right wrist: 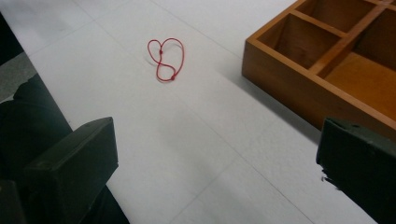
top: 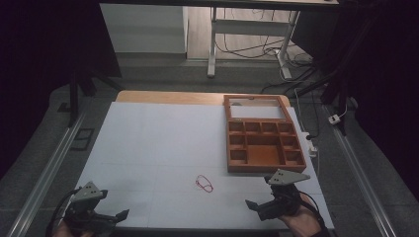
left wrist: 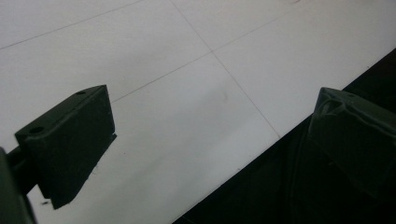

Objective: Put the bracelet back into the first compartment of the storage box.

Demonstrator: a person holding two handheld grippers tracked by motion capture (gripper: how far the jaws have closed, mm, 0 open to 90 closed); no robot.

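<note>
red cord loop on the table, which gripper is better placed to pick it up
Right, most likely. The right gripper sits nearer the red cord loop, its jaws stand open, and its own view looks toward the loop. The left gripper is at the table's near-left edge, farther off.

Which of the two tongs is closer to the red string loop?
The right tongs: the red string loop lies just ahead of them, near the wooden tray. The left tongs sit farther away.

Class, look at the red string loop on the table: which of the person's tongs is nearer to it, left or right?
Right. The right tongs sit just beside the red string loop, open, apart from it. The left tongs rest farther off at the table's near-left edge, also open.
</note>
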